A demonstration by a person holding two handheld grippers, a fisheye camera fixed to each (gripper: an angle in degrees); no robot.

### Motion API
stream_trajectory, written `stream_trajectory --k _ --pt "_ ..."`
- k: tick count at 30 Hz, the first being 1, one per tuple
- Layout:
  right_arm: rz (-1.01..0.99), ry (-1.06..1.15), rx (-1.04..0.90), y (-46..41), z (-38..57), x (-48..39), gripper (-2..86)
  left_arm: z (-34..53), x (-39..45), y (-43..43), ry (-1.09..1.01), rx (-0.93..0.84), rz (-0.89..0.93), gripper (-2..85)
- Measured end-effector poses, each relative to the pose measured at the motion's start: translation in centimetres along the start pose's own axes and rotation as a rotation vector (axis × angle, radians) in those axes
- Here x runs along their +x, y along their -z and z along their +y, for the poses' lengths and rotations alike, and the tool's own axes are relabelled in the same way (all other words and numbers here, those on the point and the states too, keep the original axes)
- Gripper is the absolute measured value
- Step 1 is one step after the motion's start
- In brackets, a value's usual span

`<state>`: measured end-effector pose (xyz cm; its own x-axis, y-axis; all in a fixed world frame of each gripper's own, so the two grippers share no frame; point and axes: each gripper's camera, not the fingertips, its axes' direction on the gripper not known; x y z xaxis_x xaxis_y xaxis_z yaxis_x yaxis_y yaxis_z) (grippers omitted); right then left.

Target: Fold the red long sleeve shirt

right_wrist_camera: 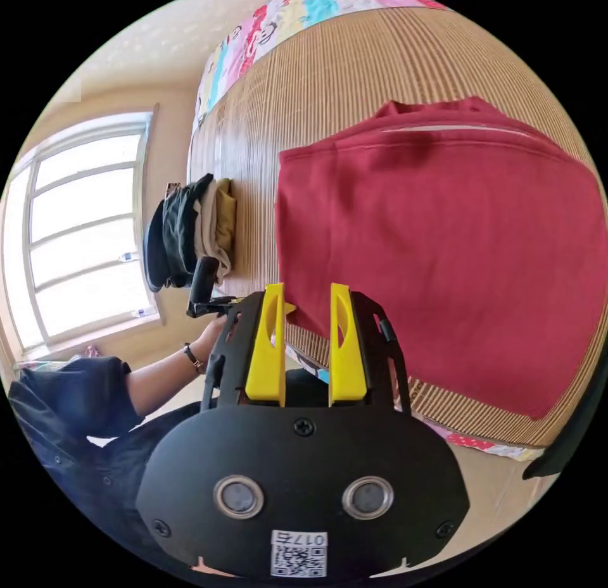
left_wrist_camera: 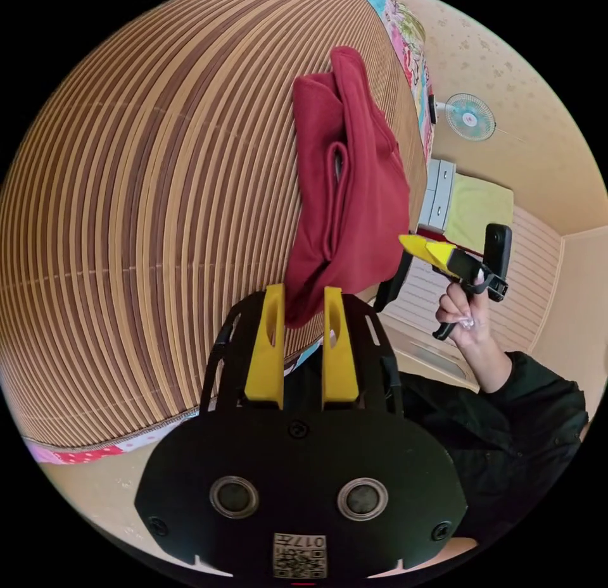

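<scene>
The red long sleeve shirt lies folded into a rough rectangle on a striped bamboo mat. A folded sleeve shows along the shirt in the left gripper view. My left gripper stands with its yellow jaws apart, and a near corner of the shirt reaches into the gap between them. My right gripper is at the shirt's near edge, jaws apart, with red cloth behind the gap. The right gripper also appears in the left gripper view, held in a hand just off the shirt's side edge. The left gripper is at the shirt's corner in the right gripper view.
A stack of folded dark and tan clothes sits on the mat beside the shirt, toward a window. A patterned sheet borders the mat. A person in dark sleeves stands close by. A fan and drawers are beyond.
</scene>
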<state>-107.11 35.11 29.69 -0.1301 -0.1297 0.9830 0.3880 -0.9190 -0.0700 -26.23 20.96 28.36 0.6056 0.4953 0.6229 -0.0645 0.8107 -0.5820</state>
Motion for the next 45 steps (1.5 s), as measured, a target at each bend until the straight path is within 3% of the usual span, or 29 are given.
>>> stream_trajectory --k 9,13,19,23,26,30,34,37,40,45 --pt "0.400 -0.010 -0.240 -13.7 -9.0 -10.8 17.1 2.5 4.1 -0.5 -0.046 0.118 0.015 5.0" --pt "0.827 0.075 -0.335 -20.0 -9.5 -14.0 15.7 3.3 5.9 -0.8 -0.022 0.169 -0.004 4.6" --pt "1.032 0.144 -0.501 -24.8 -8.7 -13.3 11.3 3.6 8.1 -1.9 -0.026 0.169 -0.076 3.4" --pt "0.929 0.110 -0.448 -21.6 -8.6 -12.7 8.6 4.2 9.7 -1.3 -0.165 0.216 0.026 3.2" --pt "0.635 0.067 -0.270 -14.0 -7.0 -9.5 8.1 4.4 9.8 -1.0 -0.190 0.220 0.036 9.4" --pt "0.144 0.096 -0.048 -1.7 -1.9 -0.9 7.9 4.9 9.2 -1.1 -0.152 0.255 -0.004 10.0" --pt "-0.084 0.161 0.136 8.6 5.5 8.5 7.8 5.5 9.3 -2.2 -0.063 0.284 -0.038 10.0" --pt "-0.177 0.124 0.264 13.5 10.7 15.9 7.9 5.0 10.7 -3.7 -0.031 0.270 -0.080 10.0" --pt "-0.142 -0.006 0.309 15.4 14.7 23.5 8.2 3.5 13.3 -5.7 -0.025 0.242 -0.152 10.0" --pt "-0.003 -0.242 0.228 15.9 18.6 33.6 11.3 -0.6 17.4 -11.1 0.005 0.203 -0.194 10.0"
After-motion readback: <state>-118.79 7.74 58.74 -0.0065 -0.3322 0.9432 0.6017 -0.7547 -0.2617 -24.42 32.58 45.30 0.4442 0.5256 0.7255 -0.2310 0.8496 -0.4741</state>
